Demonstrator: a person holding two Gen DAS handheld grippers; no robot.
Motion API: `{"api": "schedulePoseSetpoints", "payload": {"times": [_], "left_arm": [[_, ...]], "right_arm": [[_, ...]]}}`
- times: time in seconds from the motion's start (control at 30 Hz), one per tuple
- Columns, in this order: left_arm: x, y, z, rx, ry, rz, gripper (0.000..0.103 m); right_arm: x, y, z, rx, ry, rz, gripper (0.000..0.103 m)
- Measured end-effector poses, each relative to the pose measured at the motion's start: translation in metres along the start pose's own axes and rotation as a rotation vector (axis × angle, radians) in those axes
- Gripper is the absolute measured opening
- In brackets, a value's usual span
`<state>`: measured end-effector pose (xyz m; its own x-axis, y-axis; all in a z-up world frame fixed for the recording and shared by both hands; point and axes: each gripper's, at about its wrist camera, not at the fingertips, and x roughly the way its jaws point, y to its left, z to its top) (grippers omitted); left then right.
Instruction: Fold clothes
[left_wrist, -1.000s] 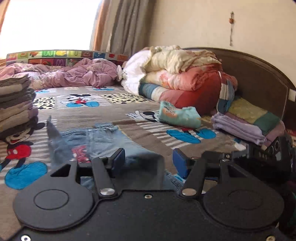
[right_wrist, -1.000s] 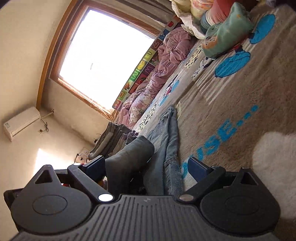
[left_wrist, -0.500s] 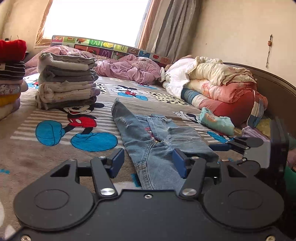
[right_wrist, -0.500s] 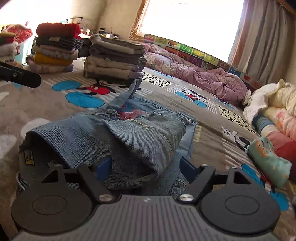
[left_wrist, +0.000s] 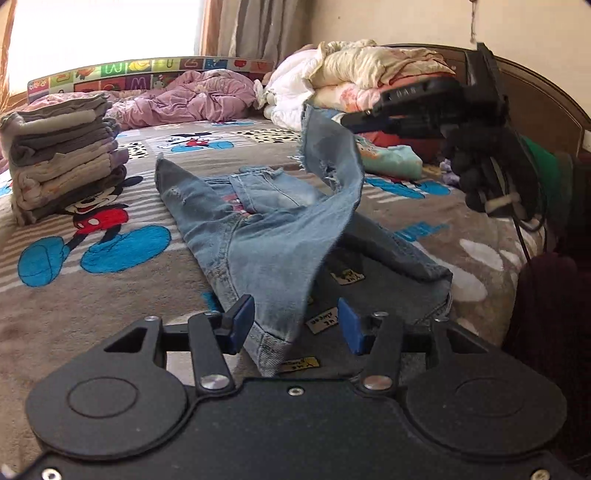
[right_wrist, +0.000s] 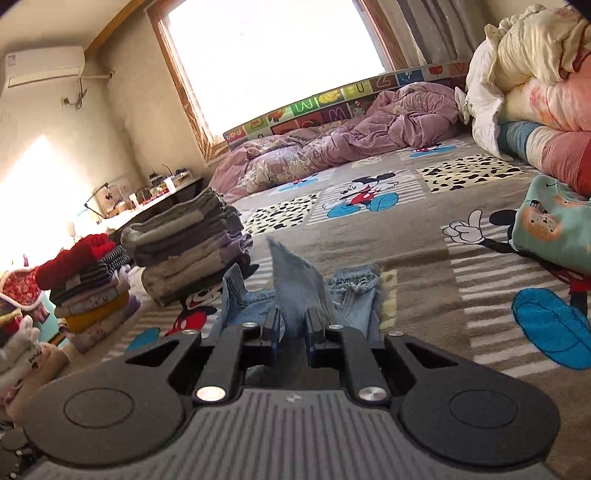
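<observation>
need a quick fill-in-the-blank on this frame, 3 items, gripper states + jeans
1. The right gripper has its jaws shut on a leg of the light blue ripped denim jeans, holding it ____ the bed.
2. The left gripper has its jaws ____, with the jeans' waistband lying between them.
3. The stack of folded grey and beige clothes sits on the ____ blanket.

Missing words: above; open; Mickey Mouse

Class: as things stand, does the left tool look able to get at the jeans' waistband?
Probably yes. The left tool is open with the waistband lying just ahead; only the leg lifted by the right tool drapes partly across.
</observation>
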<state>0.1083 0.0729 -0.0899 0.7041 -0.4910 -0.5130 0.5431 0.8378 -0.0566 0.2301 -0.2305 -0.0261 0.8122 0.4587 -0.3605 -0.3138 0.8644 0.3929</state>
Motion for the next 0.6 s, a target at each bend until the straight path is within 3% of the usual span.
{"api": "schedulePoseSetpoints", "payload": {"times": [0.1, 0.23, 0.3, 0.37, 0.43, 0.6], "left_arm": [[-0.002, -0.005, -0.002, 0.041, 0.013, -0.021, 0.049], [-0.014, 0.010, -0.005, 0.017, 0.015, 0.000, 0.049], [-0.017, 0.016, -0.008, 0.015, 0.018, 0.009, 0.049], [-0.017, 0.016, -0.010, 0.018, 0.026, 0.016, 0.049], [-0.013, 0.014, -0.012, 0.024, 0.035, 0.022, 0.049], [-0.007, 0.003, -0.014, 0.072, 0.054, 0.042, 0.051]], "right_arm": [[-0.004, -0.018, 0.014, 0.093, -0.040, 0.030, 0.016], [-0.003, -0.022, 0.011, 0.067, -0.023, -0.023, 0.016], [-0.009, -0.019, 0.001, 0.080, -0.014, -0.030, 0.021], [-0.018, -0.015, -0.015, 0.129, 0.003, -0.012, 0.052], [-0.026, -0.011, -0.033, 0.184, 0.012, -0.001, 0.068], [-0.012, 0.005, -0.066, 0.159, 0.084, -0.088, 0.069]]}}
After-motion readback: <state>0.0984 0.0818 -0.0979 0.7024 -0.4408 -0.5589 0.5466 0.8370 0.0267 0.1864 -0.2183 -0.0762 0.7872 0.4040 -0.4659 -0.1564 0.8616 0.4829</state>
